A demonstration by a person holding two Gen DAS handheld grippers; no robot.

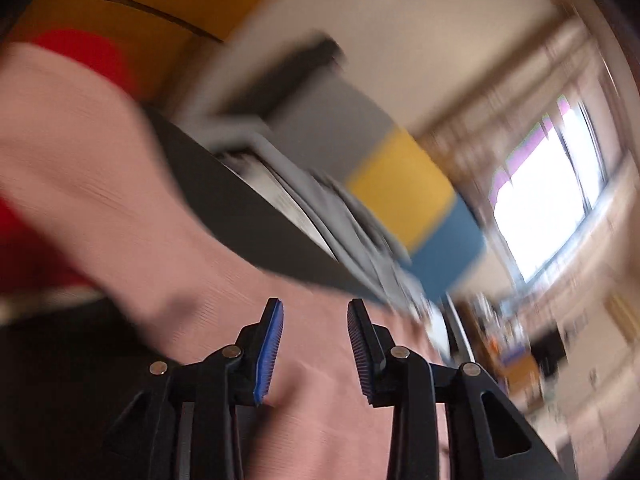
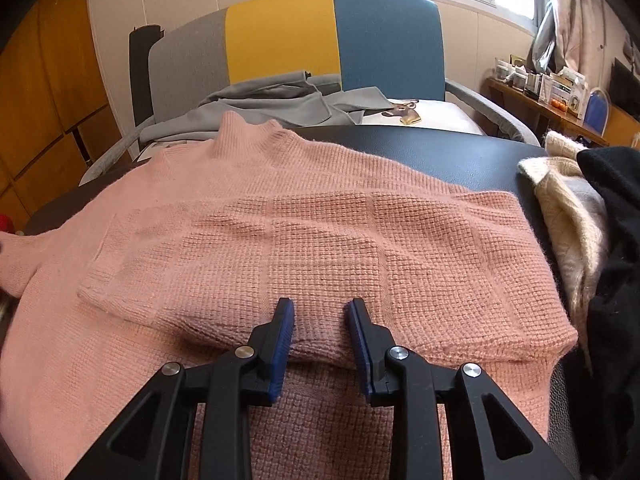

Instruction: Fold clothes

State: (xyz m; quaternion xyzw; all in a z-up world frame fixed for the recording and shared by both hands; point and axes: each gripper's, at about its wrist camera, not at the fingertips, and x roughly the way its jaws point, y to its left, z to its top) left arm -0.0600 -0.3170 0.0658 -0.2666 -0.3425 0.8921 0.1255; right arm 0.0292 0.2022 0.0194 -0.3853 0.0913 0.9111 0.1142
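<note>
Left wrist view: the picture is smeared with motion blur and tilted. The left gripper (image 1: 316,320) has its jaws partly apart, with nothing between the pads; pink knit shows through the gap but lies beyond it, not pinched. The pink sweater (image 1: 80,168) fills the lower left of the view and runs under the gripper, over the dark table (image 1: 240,216). Past the table edge the chair (image 1: 404,184) with its yellow and blue back is a streak, and a bright window (image 1: 548,184) sits to the right. Whether the fingertips touch the knit I cannot tell through the blur.

Right wrist view: this one is sharp. The sweater (image 2: 280,240) lies flat on the table (image 2: 460,152), collar pointing away toward the chair (image 2: 336,36). Its right side and sleeve are already folded in across the body, forming a neat layered band whose near edge runs just in front of the right gripper (image 2: 320,312). That gripper is partly open and holds nothing; its tips hover just over or at the folded edge. The left sleeve hangs out toward the left edge, unfolded. A grey garment (image 2: 280,108) rests on the chair seat, and a cream and black pile (image 2: 580,216) waits at the right.

As I judge it, one side fold is done; the left side, the final fold, and the other clothes remain.
</note>
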